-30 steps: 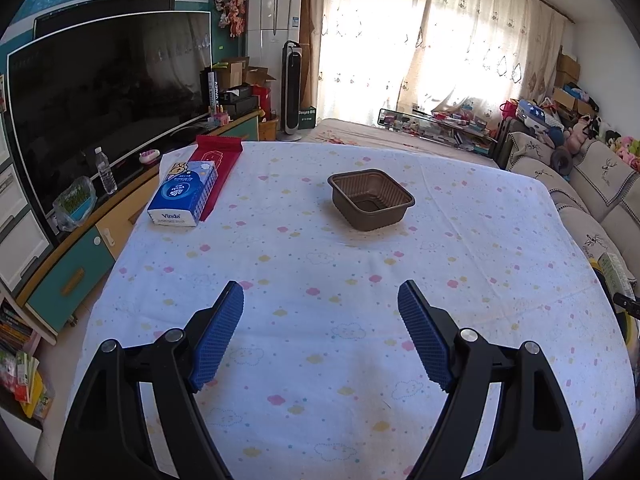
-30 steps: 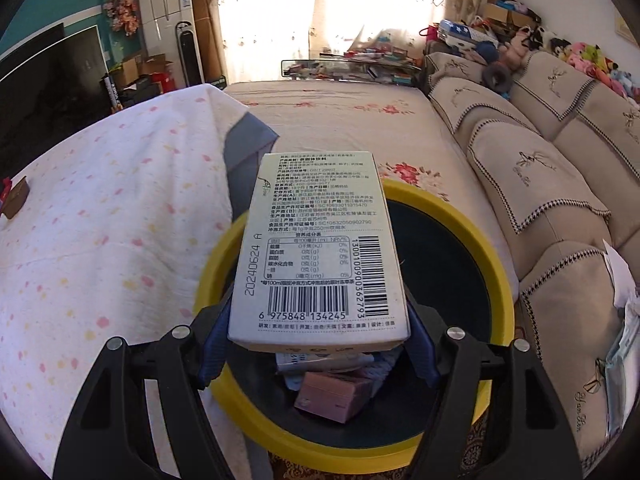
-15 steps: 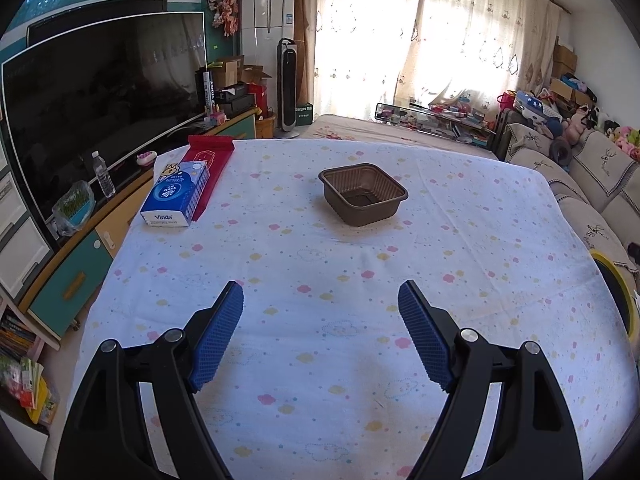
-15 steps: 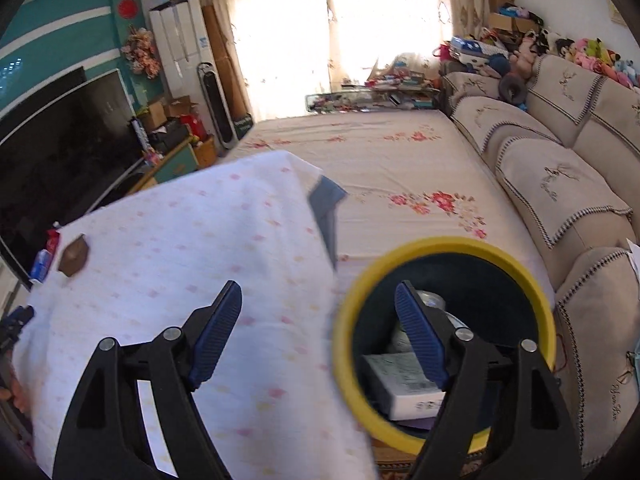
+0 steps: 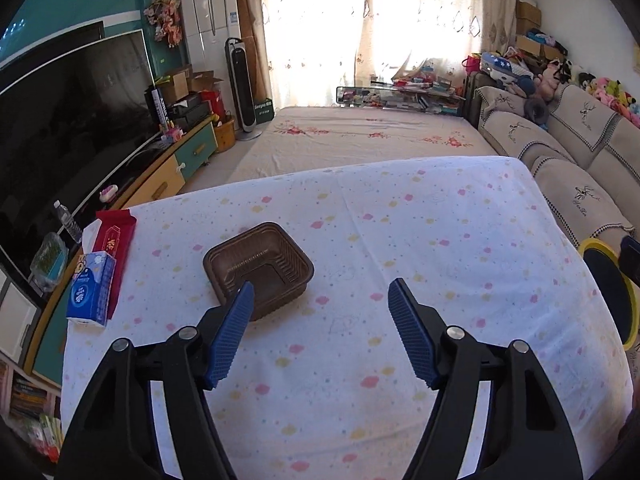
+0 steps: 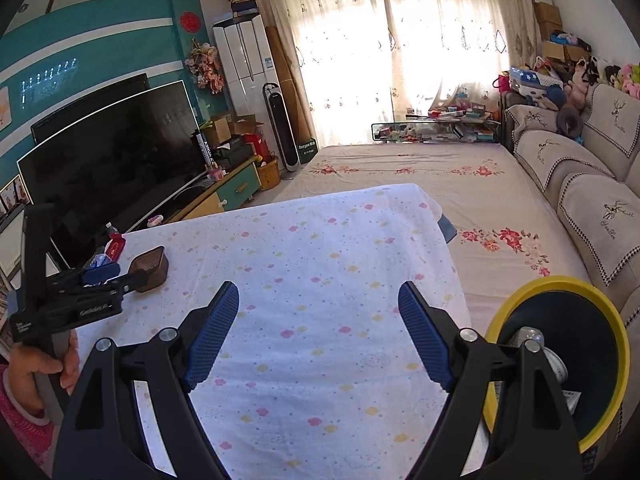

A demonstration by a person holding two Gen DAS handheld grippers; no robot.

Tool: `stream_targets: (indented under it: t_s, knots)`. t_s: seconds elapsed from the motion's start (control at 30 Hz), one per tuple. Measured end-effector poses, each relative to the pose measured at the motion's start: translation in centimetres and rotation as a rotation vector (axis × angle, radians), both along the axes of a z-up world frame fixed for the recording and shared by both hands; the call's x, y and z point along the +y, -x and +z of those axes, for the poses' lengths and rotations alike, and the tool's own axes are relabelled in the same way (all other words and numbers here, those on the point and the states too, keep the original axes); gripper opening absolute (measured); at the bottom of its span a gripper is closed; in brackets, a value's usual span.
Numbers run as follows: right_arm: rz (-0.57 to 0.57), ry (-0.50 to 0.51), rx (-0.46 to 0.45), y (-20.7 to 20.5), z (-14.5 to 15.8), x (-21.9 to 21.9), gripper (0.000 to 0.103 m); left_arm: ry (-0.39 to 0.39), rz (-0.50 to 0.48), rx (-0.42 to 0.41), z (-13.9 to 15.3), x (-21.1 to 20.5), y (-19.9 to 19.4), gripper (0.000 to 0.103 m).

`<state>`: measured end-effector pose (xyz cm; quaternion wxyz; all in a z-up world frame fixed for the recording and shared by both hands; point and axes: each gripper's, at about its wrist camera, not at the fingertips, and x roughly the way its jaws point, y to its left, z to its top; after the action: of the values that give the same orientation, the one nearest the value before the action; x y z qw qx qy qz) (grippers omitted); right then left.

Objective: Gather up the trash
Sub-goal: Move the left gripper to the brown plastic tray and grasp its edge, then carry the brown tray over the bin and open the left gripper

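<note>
A brown plastic tray [image 5: 258,270] lies on the dotted white tablecloth [image 5: 400,240]. My left gripper [image 5: 320,286] hovers just short of it, its jaws closing with nothing between them; its left fingertip [image 5: 244,296] overlaps the tray's near edge. My right gripper [image 6: 318,286] hangs open and empty over the table's right half. To its right, on the floor, stands the yellow-rimmed bin [image 6: 560,284], with a white carton and a can inside. The right wrist view also shows the left gripper [image 6: 108,274] beside the tray [image 6: 150,268], held by a hand [image 6: 36,364].
A blue tissue pack [image 5: 92,290] and a red packet [image 5: 116,240] lie at the table's left edge. The bin's rim [image 5: 590,246] shows past the right edge. A large TV [image 6: 112,152] stands on the left and a sofa [image 6: 592,208] on the right.
My right gripper let go of the white carton, which now lies in the bin, then rose and swung left over the table. My left gripper moved closer to the tray and its jaws narrowed.
</note>
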<state>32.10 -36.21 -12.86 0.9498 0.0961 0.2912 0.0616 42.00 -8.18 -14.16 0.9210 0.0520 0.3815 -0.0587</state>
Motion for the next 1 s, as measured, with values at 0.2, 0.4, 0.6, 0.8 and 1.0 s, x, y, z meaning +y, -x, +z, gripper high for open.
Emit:
stream_targets:
  t_s: [0.2, 0.4, 0.6, 0.8, 1.0]
  knots:
    - [0.011, 0.001, 0.006, 0.2, -0.3, 0.3, 0.078, -0.030, 0.091, 0.066, -1.8, -0.3, -4.4, 0.057]
    - [0.003, -0.027, 0.003, 0.4, -0.2, -0.2, 0.079, -0.070, 0.118, 0.110, -3.3, -1.1, -6.5, 0.046]
    - [0.006, -0.038, 0.001, 0.5, 0.0, -0.3, 0.079, -0.091, 0.132, 0.109, -3.8, -1.7, -6.7, 0.025]
    - [-0.028, -0.055, -0.021, 0.9, 0.7, -1.1, 0.079, -0.096, 0.124, 0.068, -3.5, -2.6, -5.3, 0.015]
    - [-0.136, -0.027, -0.074, 2.0, 2.1, -3.0, 0.079, -0.084, 0.071, 0.019, -1.5, -5.1, -2.8, 0.009]
